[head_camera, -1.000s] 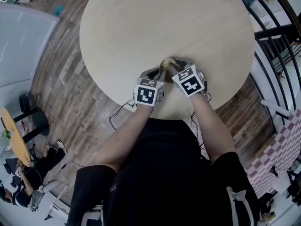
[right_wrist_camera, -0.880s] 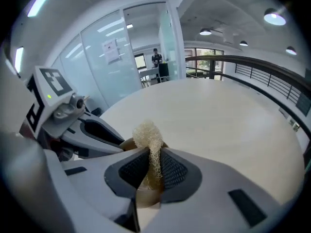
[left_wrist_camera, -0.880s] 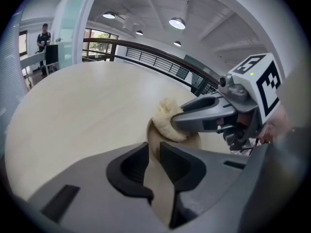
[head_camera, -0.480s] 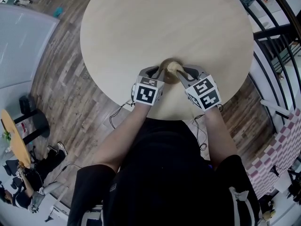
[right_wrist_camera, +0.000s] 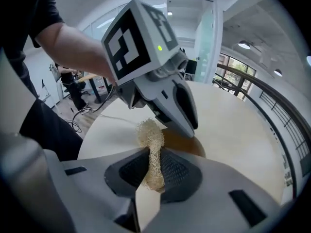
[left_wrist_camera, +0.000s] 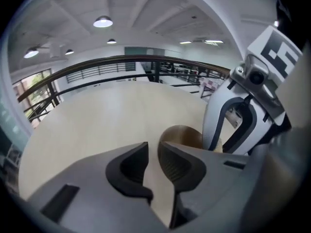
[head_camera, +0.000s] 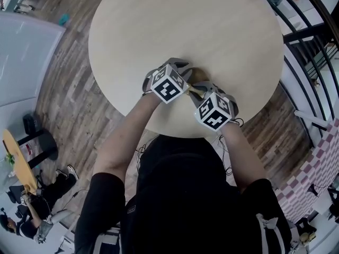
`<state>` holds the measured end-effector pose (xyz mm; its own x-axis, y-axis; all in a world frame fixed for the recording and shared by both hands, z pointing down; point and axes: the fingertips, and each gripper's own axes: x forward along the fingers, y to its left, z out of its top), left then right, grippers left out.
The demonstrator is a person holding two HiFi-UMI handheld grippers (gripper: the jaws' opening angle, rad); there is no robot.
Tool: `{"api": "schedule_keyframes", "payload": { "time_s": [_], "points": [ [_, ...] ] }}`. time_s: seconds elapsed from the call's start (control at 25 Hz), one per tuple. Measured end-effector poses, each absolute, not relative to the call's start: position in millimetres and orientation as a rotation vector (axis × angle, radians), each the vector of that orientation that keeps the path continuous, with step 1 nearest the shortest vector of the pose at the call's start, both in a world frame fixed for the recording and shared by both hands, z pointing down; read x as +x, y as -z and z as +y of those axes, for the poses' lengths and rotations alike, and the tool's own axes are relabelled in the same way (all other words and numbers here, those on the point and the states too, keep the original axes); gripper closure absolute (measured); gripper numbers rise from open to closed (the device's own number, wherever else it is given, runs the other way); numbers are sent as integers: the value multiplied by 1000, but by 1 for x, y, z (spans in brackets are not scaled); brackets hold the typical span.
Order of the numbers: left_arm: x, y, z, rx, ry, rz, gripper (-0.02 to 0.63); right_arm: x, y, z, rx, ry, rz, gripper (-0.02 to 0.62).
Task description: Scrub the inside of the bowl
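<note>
I can read no words, numbers or brand names anywhere. Behind my fingers, the left cube (head_camera: 169, 87) and the right cube (head_camera: 214, 111) carry only black-and-white square patterns.

All three views are brightly and evenly lit. In the left gripper view, round ceiling lamps (left_wrist_camera: 103, 21) are seen glowing, and daylight is admitted through windows (left_wrist_camera: 34, 89) at the left. The tabletop (head_camera: 185, 30) is washed pale, and only soft shadows are cast on it. The bowl (left_wrist_camera: 182, 135) is left in shade. Straight lines are bent by fisheye distortion, and the corners of both gripper views are darkened. The left gripper (left_wrist_camera: 153, 147) is rendered soft, while the scrubber (right_wrist_camera: 149, 132) is shown sharply.
</note>
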<state>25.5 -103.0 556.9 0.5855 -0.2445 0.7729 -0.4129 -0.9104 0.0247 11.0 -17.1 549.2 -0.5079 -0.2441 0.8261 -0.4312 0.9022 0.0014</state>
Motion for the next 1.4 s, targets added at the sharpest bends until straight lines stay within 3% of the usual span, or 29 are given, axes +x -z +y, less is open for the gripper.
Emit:
{"api": "schedule_keyframes", "payload": {
  "time_s": [0.4,0.64,0.76,1.16,1.2,1.28,1.4],
  "points": [
    [30,-579,-88,2667,-1583,-175,537,19,-557,-22,464,-244,-2080,523],
    [20,-565,-70,2571,-1539,-71,521,26,-556,-22,394,-170,-2036,523],
    [16,-563,-75,2599,-1614,-76,480,23,-556,-19,345,-130,-2043,523],
    [58,-562,-86,2776,-1662,52,480,19,-560,-13,277,-127,-2035,523],
    [61,-564,-86,2783,-1669,77,487,19,-561,-12,278,-132,-2037,523],
    [62,-568,-85,2783,-1688,128,564,18,-561,-12,286,-140,-2042,523],
    [57,-574,-87,2748,-1687,127,574,17,-561,-14,288,-143,-2046,523]
  ]
}}
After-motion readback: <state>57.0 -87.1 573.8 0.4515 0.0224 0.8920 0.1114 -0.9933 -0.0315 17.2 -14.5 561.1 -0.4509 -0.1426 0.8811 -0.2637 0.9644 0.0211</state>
